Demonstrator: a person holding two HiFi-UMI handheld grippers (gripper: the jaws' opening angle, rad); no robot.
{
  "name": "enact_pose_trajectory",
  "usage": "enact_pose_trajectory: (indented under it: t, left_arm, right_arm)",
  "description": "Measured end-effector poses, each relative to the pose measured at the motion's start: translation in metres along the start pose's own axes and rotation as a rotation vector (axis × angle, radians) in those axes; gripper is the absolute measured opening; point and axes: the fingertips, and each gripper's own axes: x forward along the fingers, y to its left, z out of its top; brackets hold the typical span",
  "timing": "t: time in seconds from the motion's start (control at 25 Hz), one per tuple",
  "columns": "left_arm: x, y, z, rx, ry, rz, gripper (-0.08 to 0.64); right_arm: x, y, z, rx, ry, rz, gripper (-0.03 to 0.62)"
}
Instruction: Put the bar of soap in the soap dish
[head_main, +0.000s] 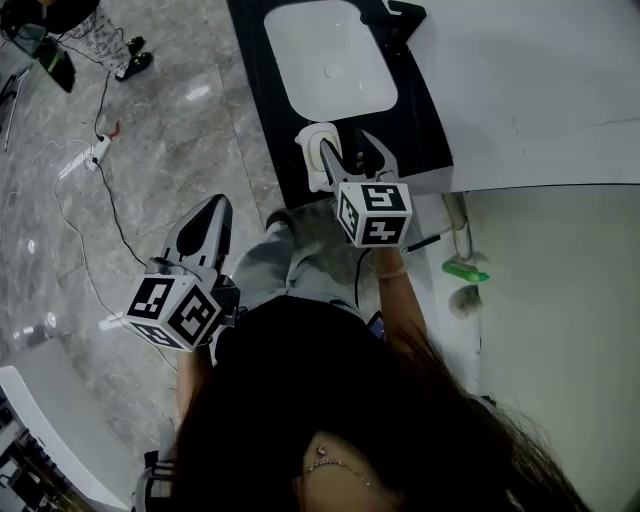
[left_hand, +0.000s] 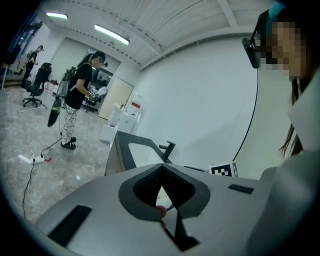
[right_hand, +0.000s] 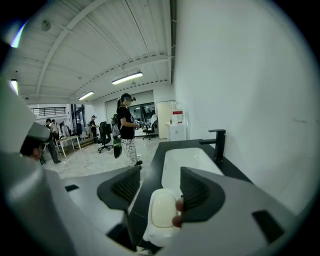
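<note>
A cream bar of soap (right_hand: 162, 210) lies in a white soap dish (right_hand: 154, 236) at the front edge of the black counter (head_main: 258, 95). My right gripper (right_hand: 157, 176) hangs just above the dish, jaws open, one finger on each side and neither pad touching the soap. From the head view the dish (head_main: 308, 140) shows under the right gripper (head_main: 347, 148). My left gripper (head_main: 213, 207) is held low over the floor, left of the counter, its jaws closed to a point with nothing between them. Seen from the left gripper view, the left gripper (left_hand: 161, 171) points toward the counter.
A white sink (head_main: 330, 60) with a black tap (right_hand: 218, 143) is set into the counter beyond the dish. A white wall runs along the right. Cables and a power strip (head_main: 95, 150) lie on the floor. A person (right_hand: 127, 127) stands far off.
</note>
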Motion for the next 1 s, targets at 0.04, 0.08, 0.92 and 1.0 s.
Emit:
enact_pose_trajectory:
  t: [0.04, 0.08, 0.92, 1.0]
  left_arm:
    - [-0.001, -0.003, 0.001, 0.004, -0.004, -0.005, 0.002]
    - [-0.003, -0.005, 0.001, 0.007, -0.008, -0.010, 0.002]
    - [-0.044, -0.068, -0.035, 0.035, -0.011, -0.073, 0.002]
    - [-0.049, -0.073, -0.039, 0.038, -0.010, -0.072, 0.002]
  right_arm:
    - [-0.007, 0.001, 0.004, 0.000, -0.008, 0.000, 0.261]
    - [-0.015, 0.002, 0.009, 0.001, -0.015, -0.001, 0.246]
    - [-0.162, 0.010, 0.010, 0.078, -0.100, -0.060, 0.020]
    - [-0.172, 0.012, 0.009, 0.085, -0.109, -0.050, 0.018]
